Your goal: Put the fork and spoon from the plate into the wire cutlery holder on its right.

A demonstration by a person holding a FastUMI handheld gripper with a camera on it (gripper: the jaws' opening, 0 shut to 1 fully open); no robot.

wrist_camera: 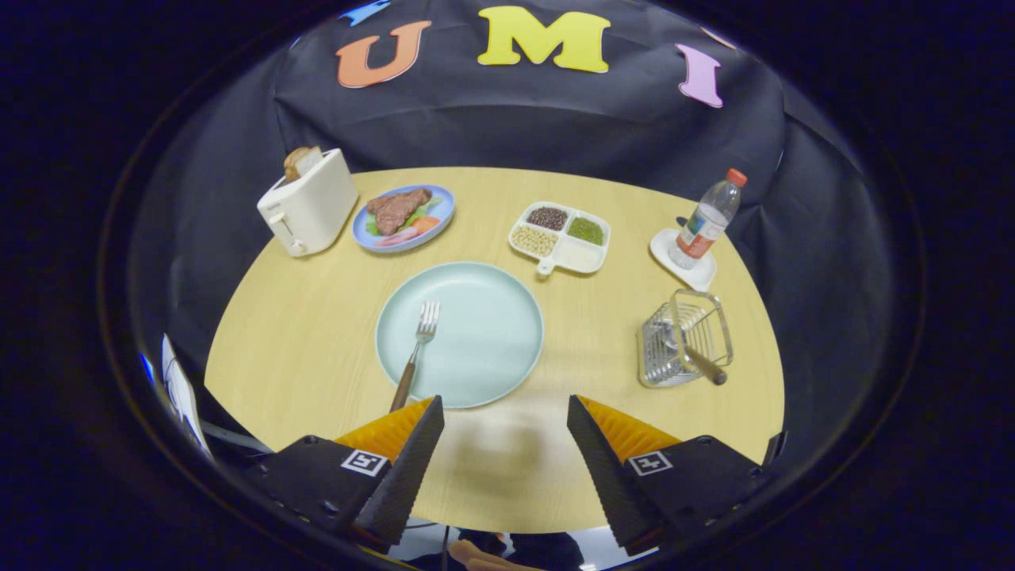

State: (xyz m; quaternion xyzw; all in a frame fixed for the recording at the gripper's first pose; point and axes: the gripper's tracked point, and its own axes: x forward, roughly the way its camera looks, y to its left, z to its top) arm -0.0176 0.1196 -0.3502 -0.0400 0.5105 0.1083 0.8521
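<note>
- We hold our gripper [505,408] above the near table [317,317] edge, fingers spread wide apart with nothing between them.
- The fork [417,349] lies on the pale green plate [492,333], just ahead of the left finger.
- The spoon [698,361] already stands in the wire holder [683,339], right of the plate.

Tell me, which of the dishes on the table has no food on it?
The big pale green plate, just ahead of the open gripper: only a fork lies on it. The blue plate and divided tray hold food.
</note>
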